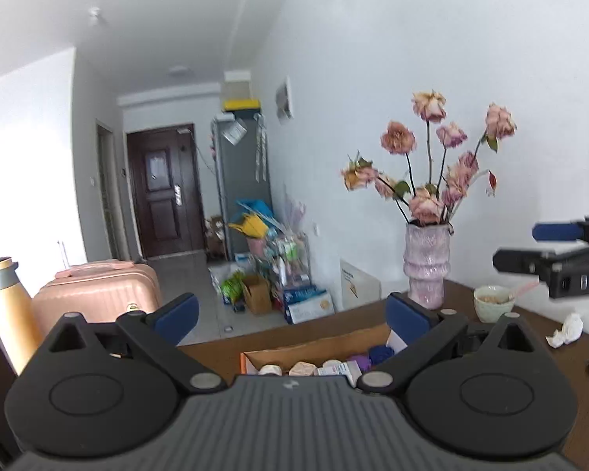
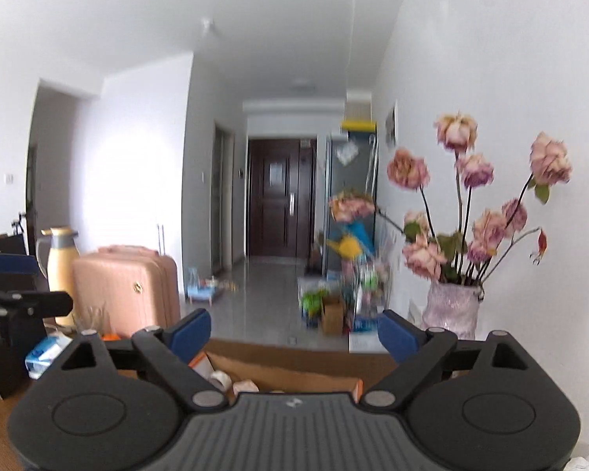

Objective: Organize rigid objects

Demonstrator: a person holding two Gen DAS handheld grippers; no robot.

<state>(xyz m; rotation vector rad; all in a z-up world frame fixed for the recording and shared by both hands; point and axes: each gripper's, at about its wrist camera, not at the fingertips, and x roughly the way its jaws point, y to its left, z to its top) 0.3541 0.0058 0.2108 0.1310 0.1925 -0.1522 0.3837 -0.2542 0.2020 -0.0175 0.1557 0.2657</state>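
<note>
Both grippers' jaws gape empty above cardboard box (image 1: 318,343) edge.

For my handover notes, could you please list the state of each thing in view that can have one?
left gripper: open, empty.
right gripper: open, empty.
cardboard box: open, small items inside.
vase: upright, holding wilted flowers.
bowl: upright, spoon in it.
door: closed.

black grippers, ribbed grey bodies, blue-padded fingers (image 1: 176,314), silver pivot screws.
</note>
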